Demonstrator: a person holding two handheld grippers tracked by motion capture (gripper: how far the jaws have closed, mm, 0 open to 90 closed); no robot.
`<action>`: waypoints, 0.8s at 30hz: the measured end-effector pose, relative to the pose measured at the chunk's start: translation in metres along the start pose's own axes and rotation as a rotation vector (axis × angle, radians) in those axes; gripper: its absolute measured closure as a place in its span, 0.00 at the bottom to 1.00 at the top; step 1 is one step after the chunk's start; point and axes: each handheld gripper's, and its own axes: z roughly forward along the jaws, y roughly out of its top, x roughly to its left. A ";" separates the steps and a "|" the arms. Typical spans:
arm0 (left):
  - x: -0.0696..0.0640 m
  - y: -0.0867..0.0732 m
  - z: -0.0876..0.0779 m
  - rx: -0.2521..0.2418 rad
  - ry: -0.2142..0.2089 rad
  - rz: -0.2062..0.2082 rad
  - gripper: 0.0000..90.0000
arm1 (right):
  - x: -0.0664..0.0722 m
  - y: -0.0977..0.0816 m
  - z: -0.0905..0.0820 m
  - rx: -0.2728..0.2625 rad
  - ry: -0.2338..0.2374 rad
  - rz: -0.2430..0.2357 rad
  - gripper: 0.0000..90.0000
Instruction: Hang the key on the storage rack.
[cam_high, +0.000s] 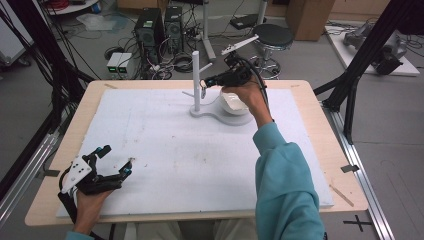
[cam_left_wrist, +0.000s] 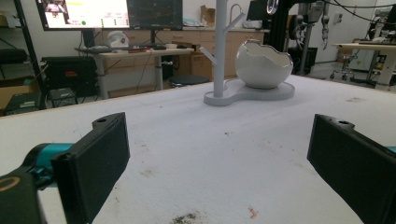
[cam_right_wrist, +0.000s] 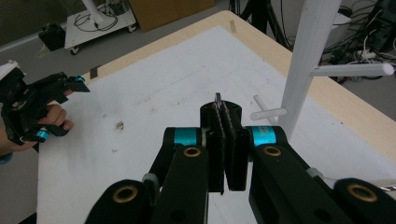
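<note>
A white peg stand (cam_high: 196, 75) rises from a white base (cam_high: 215, 116) at the far middle of the white mat (cam_high: 175, 150). A white egg-shaped bowl (cam_high: 234, 103) sits on that base. My right gripper (cam_high: 204, 82) is held in the air beside the stand's pole, at the height of its short lower peg (cam_right_wrist: 268, 113). Its jaws are shut on a small thin metal piece (cam_right_wrist: 217, 99) that pokes out of the tips. My left gripper (cam_high: 118, 158) rests low on the mat's near left corner, open, with nothing between its jaws. The stand (cam_left_wrist: 219, 46) and bowl (cam_left_wrist: 262, 65) stand well ahead of it.
The mat covers most of a wooden table (cam_high: 320, 125), with bare wood along the edges. Black frame posts (cam_high: 360, 55) flank the table on both sides. A stool (cam_high: 272, 37), computer towers (cam_high: 150, 30) and cables stand on the floor beyond the far edge.
</note>
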 end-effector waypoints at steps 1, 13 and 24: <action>0.000 0.000 0.000 0.001 0.000 0.001 0.07 | -0.001 0.000 0.002 0.004 0.000 0.005 0.99; 0.000 0.000 0.000 0.000 -0.001 -0.001 0.07 | -0.009 -0.001 0.027 0.018 0.014 0.028 0.99; 0.000 0.000 0.000 0.000 -0.001 -0.001 0.07 | -0.016 -0.004 0.042 0.046 0.020 0.050 0.99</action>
